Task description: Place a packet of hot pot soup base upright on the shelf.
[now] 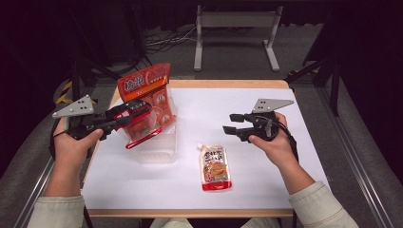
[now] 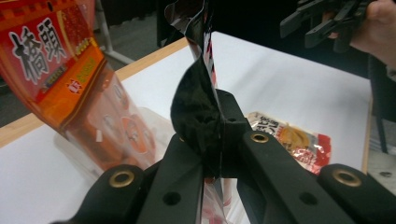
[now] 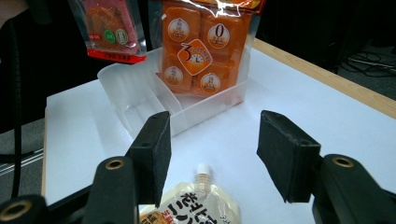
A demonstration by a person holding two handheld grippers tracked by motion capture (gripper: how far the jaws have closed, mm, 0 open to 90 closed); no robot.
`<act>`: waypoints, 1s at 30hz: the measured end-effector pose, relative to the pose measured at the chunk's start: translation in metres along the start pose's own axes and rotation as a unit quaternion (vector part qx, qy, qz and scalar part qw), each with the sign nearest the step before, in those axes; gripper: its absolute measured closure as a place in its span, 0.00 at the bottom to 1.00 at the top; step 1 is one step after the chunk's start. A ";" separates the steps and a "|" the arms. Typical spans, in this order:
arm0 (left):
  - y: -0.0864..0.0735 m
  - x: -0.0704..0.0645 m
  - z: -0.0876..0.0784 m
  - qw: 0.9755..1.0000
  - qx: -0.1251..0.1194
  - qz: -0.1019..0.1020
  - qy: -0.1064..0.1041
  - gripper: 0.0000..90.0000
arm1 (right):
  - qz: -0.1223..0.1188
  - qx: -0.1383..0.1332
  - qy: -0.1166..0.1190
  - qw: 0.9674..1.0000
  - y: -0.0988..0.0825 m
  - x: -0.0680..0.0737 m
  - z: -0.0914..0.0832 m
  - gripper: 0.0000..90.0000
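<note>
Because the left hand-held gripper (image 2: pixel 212 140) has its jaws clamped tight on a thin pouch edge, its own view is half blocked by a dark glossy flap of packaging right in front of the lens, so what's printed on the held pack can't be read from there. From the high view it's clearer: the left hand-held gripper (image 1: pixel 135 114) pinches a small red-trimmed pouch (image 1: pixel 145 126) in the air just above the clear plastic bin (image 1: pixel 157 152), and the pouch overlaps the big orange bag (image 1: pixel 145 90) standing in the bin, so where one ends and the other starts is hard to tell.

The right hand-held gripper (image 3: pixel 212 156) is about halfway open with nothing between its pads — just bare white desk (image 3: pixel 327 121) and the cap of the spouted sauce pouch (image 3: pixel 198 205), whose lower part is cut off at the bottom of that view. Up top, the spouted sauce pouch (image 1: pixel 215 167) lies flat on the desk, apart from the bin, with the right hand-held gripper (image 1: pixel 231 122) hovering up and to its right.

The right gripper view also shows the bin's divider (image 3: pixel 163 88) and the orange cubes inside the big orange bag (image 3: pixel 203 51) — the high view doesn't really give you that.
</note>
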State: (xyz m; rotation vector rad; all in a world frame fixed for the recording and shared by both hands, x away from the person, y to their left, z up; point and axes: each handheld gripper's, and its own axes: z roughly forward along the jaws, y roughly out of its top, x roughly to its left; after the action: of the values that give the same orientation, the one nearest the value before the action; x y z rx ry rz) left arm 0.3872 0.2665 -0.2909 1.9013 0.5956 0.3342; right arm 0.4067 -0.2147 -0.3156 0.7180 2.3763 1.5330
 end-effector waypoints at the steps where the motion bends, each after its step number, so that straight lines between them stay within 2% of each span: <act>1: 0.000 0.000 0.000 1.000 0.000 0.000 0.000 0.99 | 0.000 0.000 0.000 1.000 0.000 0.000 0.000 0.50; 4: 0.003 0.003 0.004 1.000 0.011 0.011 0.010 0.99 | 0.004 0.001 -0.003 1.000 -0.002 -0.003 -0.001 0.50; 8: 0.004 0.009 0.013 1.000 0.018 0.017 0.017 0.99 | 0.006 0.001 -0.006 1.000 -0.003 -0.004 -0.001 0.50; 14: 0.002 0.019 0.026 0.998 0.034 0.037 0.023 0.99 | 0.008 0.001 -0.008 1.000 -0.004 -0.006 -0.004 0.49; 17: 0.002 0.022 0.031 0.998 0.033 0.047 0.022 0.99 | 0.011 0.002 -0.009 1.000 -0.005 -0.007 -0.003 0.49; 20: 0.002 0.023 0.033 0.998 0.029 0.048 0.024 0.99 | 0.012 0.002 -0.009 1.000 -0.006 -0.007 -0.003 0.49; 25: 0.002 0.024 0.037 0.998 0.029 0.060 0.017 0.99 | 0.017 0.000 -0.014 1.000 -0.009 -0.009 -0.006 0.49; 30: 0.002 0.026 0.041 0.996 0.020 0.082 -0.008 0.99 | 0.019 -0.001 -0.022 1.000 -0.012 -0.009 -0.011 0.48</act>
State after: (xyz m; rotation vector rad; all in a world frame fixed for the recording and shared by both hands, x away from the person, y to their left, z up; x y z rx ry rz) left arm 0.4299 0.2481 -0.3060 1.9952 0.4384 0.4151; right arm 0.4066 -0.2316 -0.3220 0.7924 2.3429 1.5183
